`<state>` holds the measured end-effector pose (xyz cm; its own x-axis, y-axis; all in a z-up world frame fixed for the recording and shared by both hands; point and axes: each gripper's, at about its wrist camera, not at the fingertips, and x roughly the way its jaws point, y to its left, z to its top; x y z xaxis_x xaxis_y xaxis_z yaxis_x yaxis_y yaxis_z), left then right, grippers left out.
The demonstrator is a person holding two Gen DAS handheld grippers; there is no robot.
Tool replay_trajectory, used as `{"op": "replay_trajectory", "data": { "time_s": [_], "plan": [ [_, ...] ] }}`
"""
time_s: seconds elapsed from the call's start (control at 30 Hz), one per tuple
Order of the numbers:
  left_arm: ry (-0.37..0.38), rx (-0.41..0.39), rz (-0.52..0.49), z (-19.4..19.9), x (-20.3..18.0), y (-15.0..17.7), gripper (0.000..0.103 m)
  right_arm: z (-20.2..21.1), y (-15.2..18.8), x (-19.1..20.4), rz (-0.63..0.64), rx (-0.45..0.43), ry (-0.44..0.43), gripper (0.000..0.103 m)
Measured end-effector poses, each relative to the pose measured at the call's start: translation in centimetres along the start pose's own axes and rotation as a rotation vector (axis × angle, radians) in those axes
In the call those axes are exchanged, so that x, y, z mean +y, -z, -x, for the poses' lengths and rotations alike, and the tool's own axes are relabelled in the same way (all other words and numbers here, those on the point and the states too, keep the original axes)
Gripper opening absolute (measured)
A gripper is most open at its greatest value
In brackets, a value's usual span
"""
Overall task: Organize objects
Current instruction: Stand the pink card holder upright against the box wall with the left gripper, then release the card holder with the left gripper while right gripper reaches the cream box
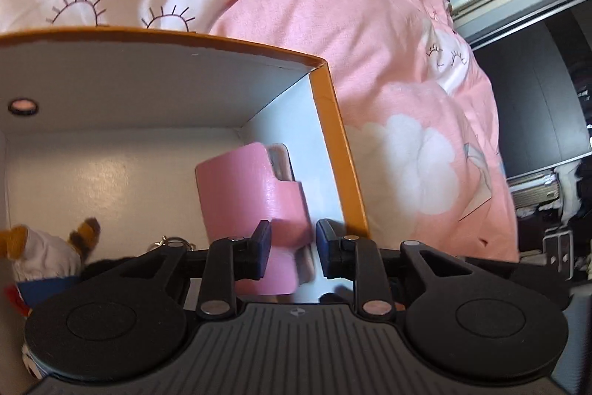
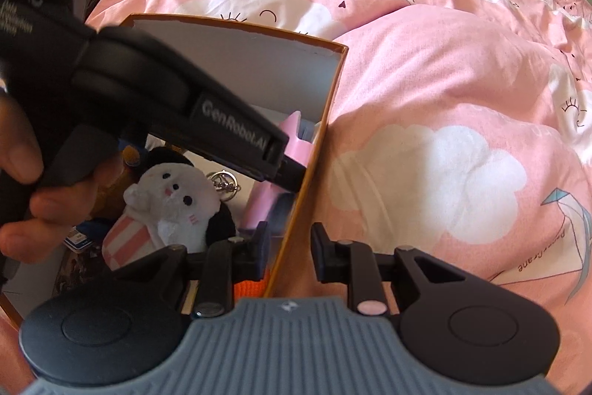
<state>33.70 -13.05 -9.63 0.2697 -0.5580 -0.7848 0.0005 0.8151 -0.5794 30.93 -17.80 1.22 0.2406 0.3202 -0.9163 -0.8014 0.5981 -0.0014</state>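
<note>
While setting the pink case [image 1: 255, 195] upright inside the orange box [image 1: 333, 121], keep it flat against the box's right wall and let go only once settled on the box floor. From the left wrist: left gripper [image 1: 292, 247] low inside the box, fingers [image 1: 261, 247] nearly closed about the case's lower edge, touching on one side, seemingly a sliver clear on the other; gripped or freed, cannot tell. From the right wrist: right gripper [image 2: 288, 247] astride that same box wall, fingers [image 2: 321, 248] slightly parted, visibly pressing nothing; white plush [image 2: 174, 198] and keyring [image 2: 224, 182] inside the box.
</note>
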Motion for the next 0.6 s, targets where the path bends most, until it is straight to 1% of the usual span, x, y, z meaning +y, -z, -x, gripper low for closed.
{"op": "replay_trajectory", "data": {
  "time_s": [0.07, 0.1, 0.17, 0.23, 0.37, 0.43, 0.47, 0.5, 0.53, 0.6],
  "plan": [
    [0.026, 0.001, 0.023, 0.0, 0.3, 0.0, 0.024, -0.2, 0.0, 0.0, -0.001, 0.002, -0.001, 0.025],
    [0.040, 0.006, 0.041, -0.2, 0.6, -0.1, 0.023, -0.3, 0.0, 0.0, -0.003, 0.003, -0.001, 0.025],
    [0.042, 0.013, 0.054, -0.3, 0.8, -0.2, 0.023, -0.4, -0.1, 0.0, -0.004, 0.004, 0.003, 0.025],
    [0.032, 0.006, 0.039, 0.1, 0.7, -0.1, 0.024, -0.3, -0.1, 0.1, -0.002, 0.001, 0.010, 0.025],
    [0.020, -0.021, -0.023, 2.3, 0.0, -0.2, 0.028, 0.6, 0.0, 0.3, -0.003, -0.023, 0.022, 0.025],
    [-0.008, -0.054, -0.072, 4.2, -0.3, -0.3, 0.029, 1.4, 0.0, 0.6, 0.000, -0.047, 0.037, 0.025],
    [-0.020, -0.076, -0.097, 5.3, -0.4, -0.2, 0.029, 1.7, 0.0, 0.8, 0.002, -0.064, 0.048, 0.024],
    [-0.032, -0.096, -0.115, 6.4, -0.5, -0.1, 0.029, 2.0, -0.1, 1.0, 0.007, -0.080, 0.057, 0.019],
    [-0.045, -0.119, -0.139, 7.6, -0.4, 0.1, 0.029, 2.4, -0.1, 1.2, 0.014, -0.095, 0.067, 0.017],
    [-0.067, -0.165, -0.176, 9.9, -0.2, 0.7, 0.029, 3.1, -0.3, 1.7, 0.015, -0.128, 0.073, 0.016]
  ]
}}
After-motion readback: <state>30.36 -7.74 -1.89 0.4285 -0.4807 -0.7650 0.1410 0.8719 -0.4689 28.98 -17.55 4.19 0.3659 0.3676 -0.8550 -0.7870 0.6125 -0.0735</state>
